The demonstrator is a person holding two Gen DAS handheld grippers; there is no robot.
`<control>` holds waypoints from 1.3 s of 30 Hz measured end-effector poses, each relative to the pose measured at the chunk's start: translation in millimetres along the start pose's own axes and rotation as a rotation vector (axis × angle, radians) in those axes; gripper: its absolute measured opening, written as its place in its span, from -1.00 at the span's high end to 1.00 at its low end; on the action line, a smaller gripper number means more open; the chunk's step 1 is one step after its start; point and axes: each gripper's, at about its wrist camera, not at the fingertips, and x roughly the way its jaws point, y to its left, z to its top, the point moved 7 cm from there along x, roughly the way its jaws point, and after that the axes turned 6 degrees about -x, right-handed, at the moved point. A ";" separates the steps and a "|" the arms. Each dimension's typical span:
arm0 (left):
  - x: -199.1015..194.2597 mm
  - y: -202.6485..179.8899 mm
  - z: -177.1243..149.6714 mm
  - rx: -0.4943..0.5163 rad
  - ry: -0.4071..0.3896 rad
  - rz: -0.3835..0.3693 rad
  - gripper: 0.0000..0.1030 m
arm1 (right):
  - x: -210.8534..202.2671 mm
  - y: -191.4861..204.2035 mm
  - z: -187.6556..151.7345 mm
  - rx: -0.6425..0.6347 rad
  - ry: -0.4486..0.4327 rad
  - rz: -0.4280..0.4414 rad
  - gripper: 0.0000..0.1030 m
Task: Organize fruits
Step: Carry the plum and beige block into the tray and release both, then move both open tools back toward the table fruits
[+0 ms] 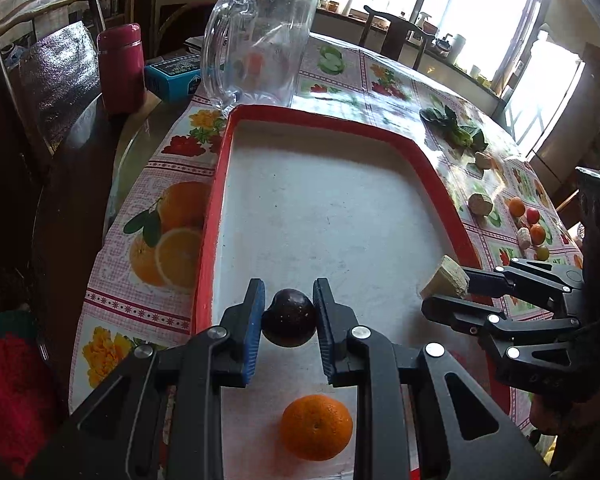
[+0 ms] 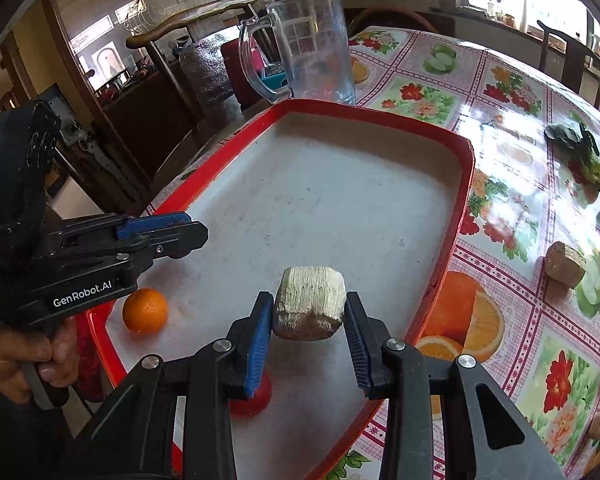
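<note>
While both hands hover over the red-rimmed white tray [image 1: 216,184] on the bench, the left tool [image 1: 289,312] is clamped on a small dark round plum [image 1: 289,322]. The right tool [image 2: 309,310] squeezes a pale, rough, blocky chunk [image 2: 310,300]. A round orange tangerine [image 1: 316,427] already sits in the tray. The plum looks smooth, light and a bit soft, so I would pinch it gently across its widest part. The chunk looks stiff and easy to grip.
</note>
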 end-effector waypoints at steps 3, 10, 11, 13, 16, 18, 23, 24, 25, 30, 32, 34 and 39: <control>3.6 2.5 -2.7 0.001 0.012 0.014 0.57 | 3.8 -2.3 -1.4 0.001 0.011 -0.005 0.29; 7.8 -0.9 -7.3 0.027 0.029 0.037 0.55 | 0.9 0.4 -1.8 -0.015 0.007 -0.013 0.18; 7.7 -0.7 -7.7 0.024 0.032 0.036 0.54 | -1.0 -0.2 -1.8 -0.012 0.003 -0.016 0.12; 7.2 0.6 -8.1 0.017 0.036 0.032 0.52 | -6.2 -1.2 -1.4 -0.012 -0.009 -0.023 0.07; 4.0 0.4 -7.5 0.013 0.032 0.035 0.38 | -18.2 -3.9 -0.7 -0.001 -0.035 -0.019 0.07; 2.3 -2.2 -7.3 0.018 0.028 0.037 0.02 | -28.4 -5.6 0.6 0.008 -0.058 -0.014 0.07; -0.3 -8.6 -7.6 0.032 0.018 0.051 0.00 | -57.2 -12.8 -1.9 0.024 -0.115 -0.028 0.07; -1.7 -9.5 -7.6 0.031 0.015 0.048 0.00 | -62.9 -15.2 -3.3 0.031 -0.124 -0.031 0.07; -3.5 -10.6 -7.6 0.032 0.012 0.047 0.00 | -68.3 -18.2 -5.0 0.038 -0.133 -0.036 0.07; -14.4 -18.3 -5.6 0.040 -0.011 0.044 0.00 | -89.2 -33.6 -16.6 0.074 -0.161 -0.064 0.07; -18.6 -23.4 -4.6 0.048 -0.021 0.040 0.00 | -95.2 -40.6 -22.1 0.090 -0.165 -0.073 0.07; -21.9 -28.3 -3.1 0.054 -0.029 0.038 0.00 | -101.3 -47.8 -28.0 0.106 -0.169 -0.083 0.07; -28.6 -40.7 -1.2 0.067 -0.043 0.024 0.00 | -114.7 -63.9 -43.4 0.136 -0.174 -0.109 0.07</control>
